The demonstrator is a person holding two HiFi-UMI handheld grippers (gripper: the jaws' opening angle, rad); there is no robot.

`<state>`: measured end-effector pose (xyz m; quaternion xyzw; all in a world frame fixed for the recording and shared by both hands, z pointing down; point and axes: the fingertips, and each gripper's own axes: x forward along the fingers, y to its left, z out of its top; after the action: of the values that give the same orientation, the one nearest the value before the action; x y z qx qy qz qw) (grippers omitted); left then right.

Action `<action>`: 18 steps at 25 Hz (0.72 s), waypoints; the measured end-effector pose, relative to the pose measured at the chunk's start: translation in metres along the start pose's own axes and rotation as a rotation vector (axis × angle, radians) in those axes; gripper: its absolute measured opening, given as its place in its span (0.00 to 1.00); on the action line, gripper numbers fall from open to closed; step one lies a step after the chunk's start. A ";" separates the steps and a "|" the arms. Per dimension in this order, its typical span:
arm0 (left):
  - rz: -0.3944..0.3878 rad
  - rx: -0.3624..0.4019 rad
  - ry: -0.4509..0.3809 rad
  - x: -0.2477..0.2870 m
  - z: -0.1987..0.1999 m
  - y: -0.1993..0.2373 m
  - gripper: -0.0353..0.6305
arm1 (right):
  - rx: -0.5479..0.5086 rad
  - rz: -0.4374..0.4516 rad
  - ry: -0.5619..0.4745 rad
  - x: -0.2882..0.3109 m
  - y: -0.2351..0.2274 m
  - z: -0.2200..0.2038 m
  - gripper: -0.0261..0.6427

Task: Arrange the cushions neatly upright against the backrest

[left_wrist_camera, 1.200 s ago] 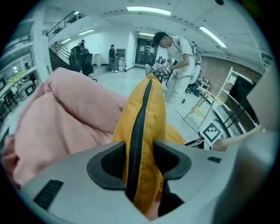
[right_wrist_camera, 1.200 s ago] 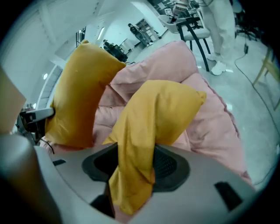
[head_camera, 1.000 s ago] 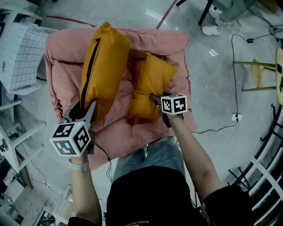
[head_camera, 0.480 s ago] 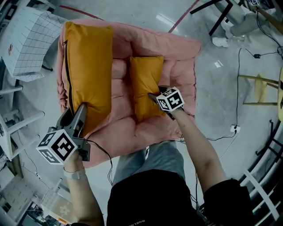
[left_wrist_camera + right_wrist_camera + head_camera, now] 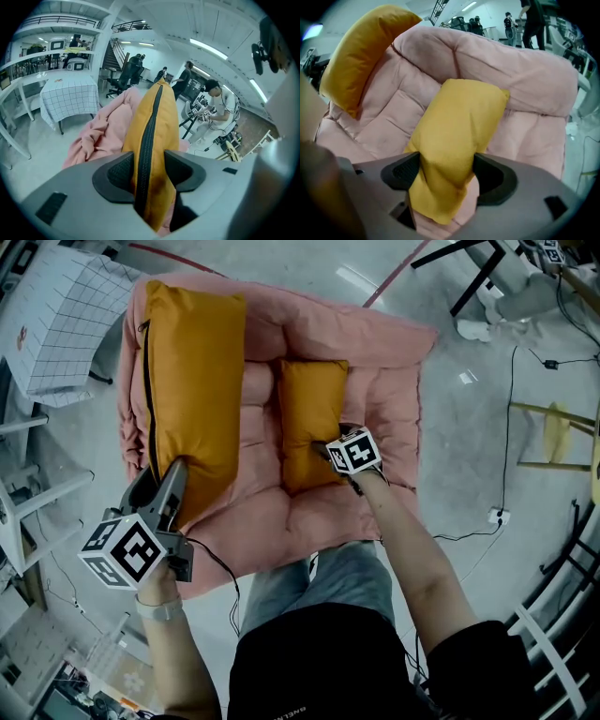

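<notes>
the left gripper (image 5: 149, 172) is clamped on the zipper edge of the large orange cushion (image 5: 192, 381), holding it on edge. the right gripper (image 5: 446, 171) has just been opening its jaws; the near corner of the small orange cushion (image 5: 312, 418) sits between them, the fabric touching both pads. both cushions are inside the pink padded floor seat (image 5: 394, 427), and nothing else shows in it. the small one lies mid-seat, its far end propped on the backrest (image 5: 511, 70), and looks nearly placed. the large one runs along the seat's left side, so by my reading it has yet to be set upright against the backrest.
</notes>
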<state>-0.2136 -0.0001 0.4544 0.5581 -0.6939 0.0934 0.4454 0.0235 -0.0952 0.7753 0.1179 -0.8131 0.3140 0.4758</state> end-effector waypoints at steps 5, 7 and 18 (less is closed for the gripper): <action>-0.002 0.004 0.001 0.001 -0.001 0.001 0.37 | 0.064 0.082 -0.015 -0.015 0.002 0.001 0.63; -0.005 0.003 0.000 0.001 -0.001 0.000 0.37 | 0.114 0.089 -0.070 -0.029 0.000 0.004 0.63; 0.002 0.012 0.001 0.003 -0.002 0.000 0.37 | -0.156 -0.129 -0.068 0.001 0.016 0.038 0.62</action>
<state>-0.2121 -0.0009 0.4577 0.5601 -0.6936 0.0979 0.4423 -0.0122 -0.1063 0.7565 0.1432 -0.8413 0.2143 0.4751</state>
